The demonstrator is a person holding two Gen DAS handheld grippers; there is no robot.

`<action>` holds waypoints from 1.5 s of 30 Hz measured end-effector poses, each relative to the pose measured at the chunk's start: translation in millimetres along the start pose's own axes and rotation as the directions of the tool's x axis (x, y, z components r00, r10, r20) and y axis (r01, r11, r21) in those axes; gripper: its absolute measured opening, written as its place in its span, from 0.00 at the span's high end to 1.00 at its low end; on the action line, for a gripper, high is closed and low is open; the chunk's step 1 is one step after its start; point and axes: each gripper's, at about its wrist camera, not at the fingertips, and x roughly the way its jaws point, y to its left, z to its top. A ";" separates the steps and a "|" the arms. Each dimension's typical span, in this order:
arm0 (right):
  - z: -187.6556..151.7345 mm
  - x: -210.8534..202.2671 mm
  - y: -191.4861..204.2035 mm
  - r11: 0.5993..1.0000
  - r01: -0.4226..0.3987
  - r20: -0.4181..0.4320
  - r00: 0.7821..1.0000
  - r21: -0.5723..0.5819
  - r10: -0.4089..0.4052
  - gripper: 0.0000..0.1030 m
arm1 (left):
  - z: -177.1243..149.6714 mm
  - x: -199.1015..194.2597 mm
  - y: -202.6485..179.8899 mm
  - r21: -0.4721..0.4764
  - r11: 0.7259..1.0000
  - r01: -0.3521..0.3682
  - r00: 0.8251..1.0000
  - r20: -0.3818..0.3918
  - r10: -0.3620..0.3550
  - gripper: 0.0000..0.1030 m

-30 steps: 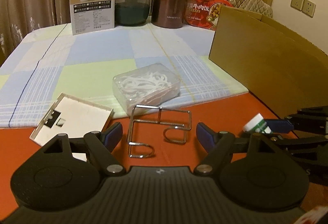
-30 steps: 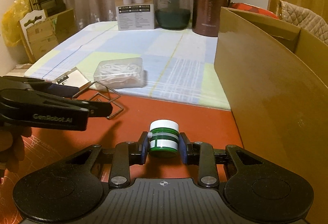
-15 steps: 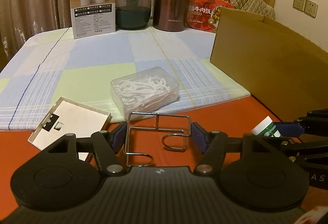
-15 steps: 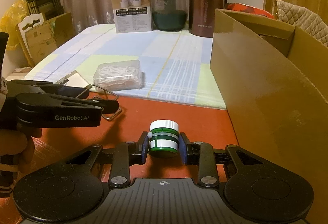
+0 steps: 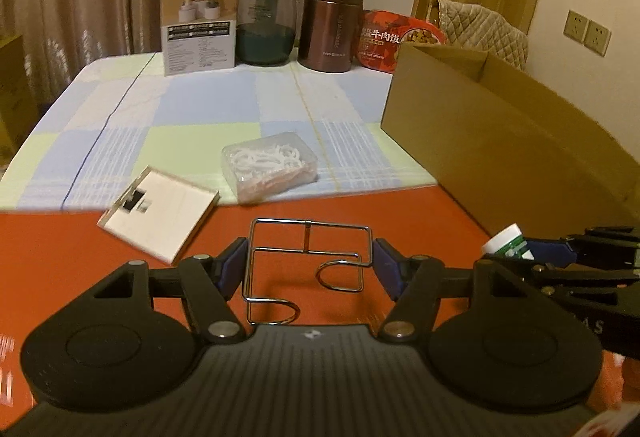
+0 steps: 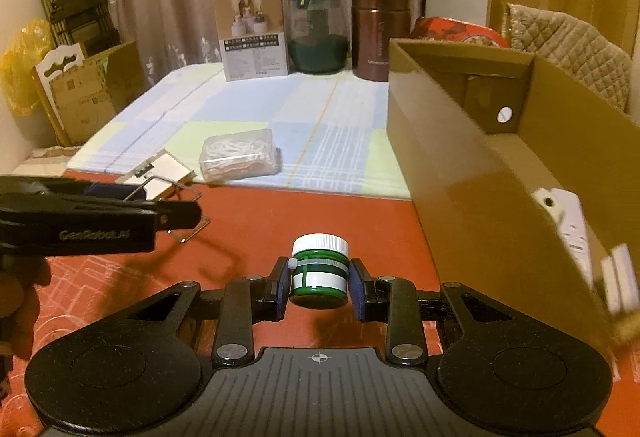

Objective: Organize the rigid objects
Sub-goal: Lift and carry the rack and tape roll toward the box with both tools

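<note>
While its blue pads press the two sides of a bent wire rack [image 5: 306,261], the left gripper [image 5: 308,263] holds that thin chrome frame, with its two curled hooks, above the red tabletop [image 5: 400,213]; a second ago the rack lay on the table between jaws spread wide of it, so the jaws have closed in and the view has lifted. The right gripper [image 6: 319,283] stays clamped on a small round jar [image 6: 319,271], green-bodied with a white ribbed cap and white label bands, carried clear of the table as before. To its right stands a smooth open cardboard box [image 6: 472,173], now seen from higher up, so that white items lying inside have come into sight. Farther out, on a pale checked cloth [image 5: 208,117], lie a clear plastic case of white floss picks [image 5: 270,167] and a flat white card [image 5: 160,215] at the cloth's edge. At the far side stand a printed carton [image 5: 199,19], a dark green glass jar [image 5: 266,27], a brown metal flask [image 5: 332,23] and a red noodle bowl [image 5: 396,37].
</note>
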 end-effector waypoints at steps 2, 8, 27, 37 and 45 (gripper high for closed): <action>0.1 -17.4 0.2 1.000 0.000 0.014 1.000 0.011 0.000 0.73 | -2.6 -15.2 -4.3 -0.027 1.000 0.003 1.000 -0.002 -0.003 0.40; 0.2 -64.6 -2.9 0.999 0.012 0.035 0.999 0.045 -0.013 0.73 | -7.3 -60.4 -24.9 -0.060 0.998 0.009 1.000 0.014 -0.008 0.40; -18.8 -166.3 -64.1 0.983 0.112 0.079 0.989 0.142 -0.124 0.73 | -6.5 -123.4 -114.0 0.015 0.995 0.094 0.995 0.037 -0.094 0.40; -19.7 -185.5 -91.6 0.973 0.145 0.098 0.982 0.178 -0.164 0.73 | -2.0 -121.5 -149.8 0.068 0.988 0.138 0.990 0.027 -0.140 0.40; -19.3 -188.1 -105.1 0.969 0.156 0.098 0.979 0.191 -0.177 0.73 | 4.0 -117.0 -165.5 0.090 0.984 0.156 0.987 0.025 -0.159 0.40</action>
